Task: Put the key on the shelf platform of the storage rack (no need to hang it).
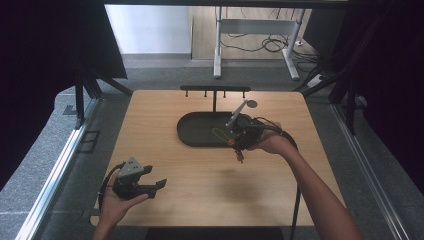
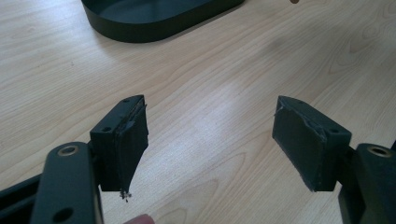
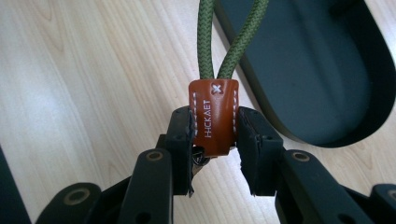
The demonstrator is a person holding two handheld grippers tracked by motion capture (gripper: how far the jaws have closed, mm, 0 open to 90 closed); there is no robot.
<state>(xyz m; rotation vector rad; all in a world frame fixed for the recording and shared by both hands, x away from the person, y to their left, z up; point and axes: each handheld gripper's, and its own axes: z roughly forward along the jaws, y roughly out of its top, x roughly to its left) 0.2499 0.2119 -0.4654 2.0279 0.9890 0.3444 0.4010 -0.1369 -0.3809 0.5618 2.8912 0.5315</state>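
Note:
A brown leather tab (image 3: 212, 112) stamped with white letters joins a green cord loop (image 3: 219, 42). My right gripper (image 3: 215, 135) is shut on that tab, and the cord points away from the jaws. In the high view the right gripper (image 1: 235, 142) hovers at the near right edge of a black oval tray (image 1: 192, 127), with the green loop (image 1: 218, 134) over the tray. A small metal piece (image 1: 240, 156) hangs below the tab. My left gripper (image 1: 156, 177) rests at the table's front left, open, with nothing between its pads (image 2: 126, 144).
A black T-shaped rack with small hooks (image 1: 215, 90) rises from the tray's far side. The wooden table (image 1: 200, 190) lies bare between the two grippers. The tray's rim (image 2: 154, 18) lies ahead of the left gripper. Dark frames flank the table.

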